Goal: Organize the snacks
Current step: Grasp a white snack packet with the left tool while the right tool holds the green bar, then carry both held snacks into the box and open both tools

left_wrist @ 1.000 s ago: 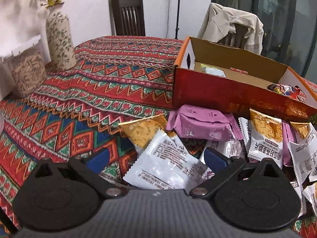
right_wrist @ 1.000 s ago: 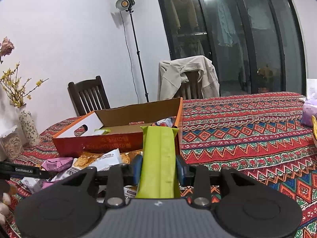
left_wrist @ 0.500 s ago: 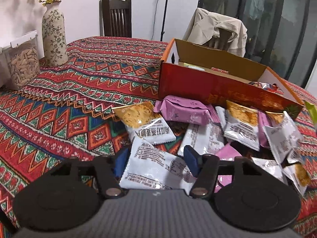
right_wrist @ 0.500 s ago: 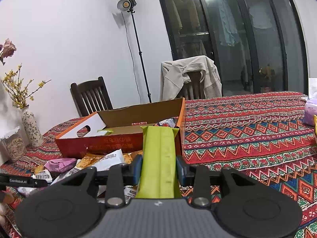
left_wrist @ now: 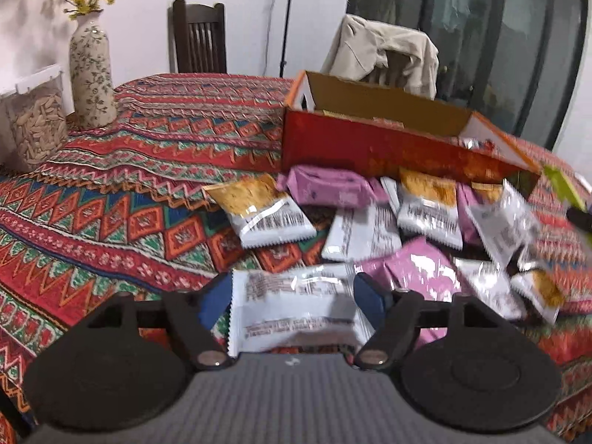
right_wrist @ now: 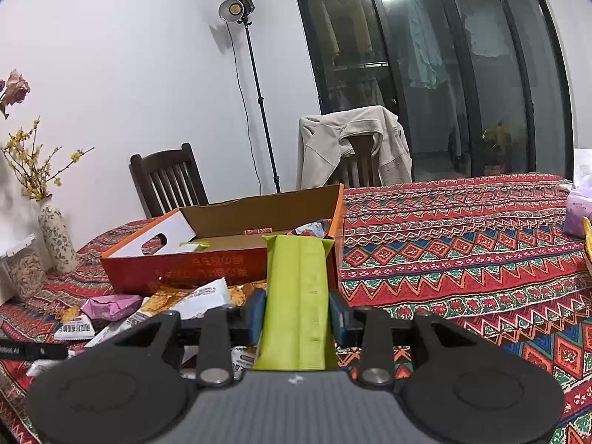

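My left gripper (left_wrist: 292, 298) is shut on a white snack packet (left_wrist: 296, 307) and holds it above the tablecloth. Behind it lies a pile of white, orange and purple snack packets (left_wrist: 399, 222) in front of an open red cardboard box (left_wrist: 388, 148). My right gripper (right_wrist: 298, 314) is shut on a long green snack packet (right_wrist: 298, 296), held above the table in front of the box's right end (right_wrist: 222, 259). The box holds a few snacks (right_wrist: 310, 229). The green packet also shows at the right edge of the left wrist view (left_wrist: 562, 185).
A floral vase (left_wrist: 90, 74) and a clear jar of seeds (left_wrist: 35, 122) stand at the table's left. Two chairs (right_wrist: 170, 177) stand behind the table, one draped with a beige jacket (right_wrist: 351, 140). A light stand (right_wrist: 255, 92) is by the wall. A purple pack (right_wrist: 577, 211) lies far right.
My left gripper has closed on the white packet and pulled it up and back from the pile. My right gripper has held the green packet nearly still.
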`<move>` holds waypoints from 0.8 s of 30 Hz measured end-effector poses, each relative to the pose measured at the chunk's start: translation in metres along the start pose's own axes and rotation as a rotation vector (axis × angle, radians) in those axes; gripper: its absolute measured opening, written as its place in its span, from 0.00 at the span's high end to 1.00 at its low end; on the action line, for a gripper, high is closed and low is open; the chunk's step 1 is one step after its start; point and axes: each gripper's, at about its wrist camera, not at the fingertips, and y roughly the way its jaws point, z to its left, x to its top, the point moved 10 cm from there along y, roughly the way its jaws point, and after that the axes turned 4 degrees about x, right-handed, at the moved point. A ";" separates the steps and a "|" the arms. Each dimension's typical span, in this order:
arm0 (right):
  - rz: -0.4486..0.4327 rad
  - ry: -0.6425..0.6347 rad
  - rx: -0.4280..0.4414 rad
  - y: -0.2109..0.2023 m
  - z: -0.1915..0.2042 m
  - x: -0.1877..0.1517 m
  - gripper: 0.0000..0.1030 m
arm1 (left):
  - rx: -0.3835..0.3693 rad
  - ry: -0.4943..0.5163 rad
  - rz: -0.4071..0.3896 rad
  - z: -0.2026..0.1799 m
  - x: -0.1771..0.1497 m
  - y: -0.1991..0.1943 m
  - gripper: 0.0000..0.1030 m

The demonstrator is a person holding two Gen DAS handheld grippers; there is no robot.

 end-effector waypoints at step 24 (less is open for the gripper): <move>-0.026 -0.037 0.026 -0.006 0.011 0.006 0.66 | -0.059 0.050 -0.135 -0.010 0.016 -0.032 0.75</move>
